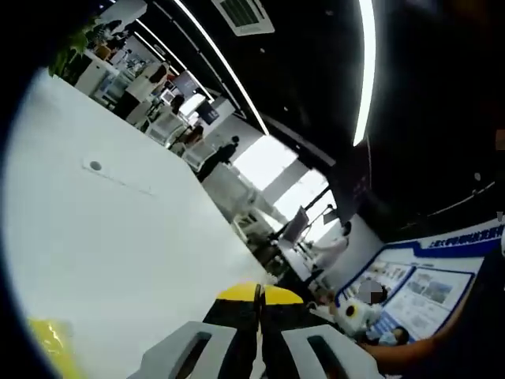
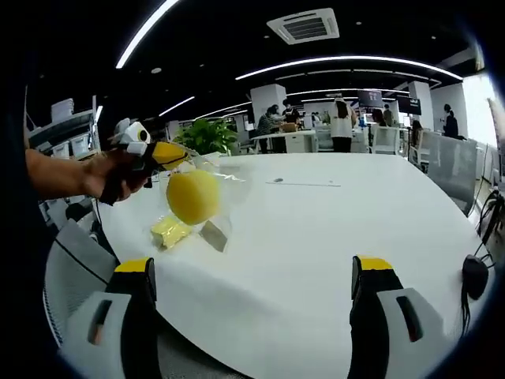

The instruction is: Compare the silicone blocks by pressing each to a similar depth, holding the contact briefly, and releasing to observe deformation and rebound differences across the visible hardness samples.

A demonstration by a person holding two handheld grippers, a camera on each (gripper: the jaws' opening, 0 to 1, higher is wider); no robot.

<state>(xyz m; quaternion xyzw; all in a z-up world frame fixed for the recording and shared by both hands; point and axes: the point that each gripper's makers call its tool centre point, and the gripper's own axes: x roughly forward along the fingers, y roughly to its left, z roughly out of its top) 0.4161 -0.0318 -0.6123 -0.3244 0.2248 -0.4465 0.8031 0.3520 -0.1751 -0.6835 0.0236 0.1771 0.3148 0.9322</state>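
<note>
In the right gripper view a hand holds my left gripper above the white table. It is shut on the top of a clear plastic bag, and a round yellow silicone sample hangs inside. Below it on the table lie a flat yellow block and a small clear piece. My right gripper is wide open over the table's near edge, nothing between its yellow-tipped fingers. In the left gripper view the left gripper has its jaws pressed together, with a yellow item low on the table.
Grey chairs stand at the near left and far right. A black object hangs at the table's right edge. A thin slot marks the table's middle, a round grommet too. A plant, desks and people are far behind.
</note>
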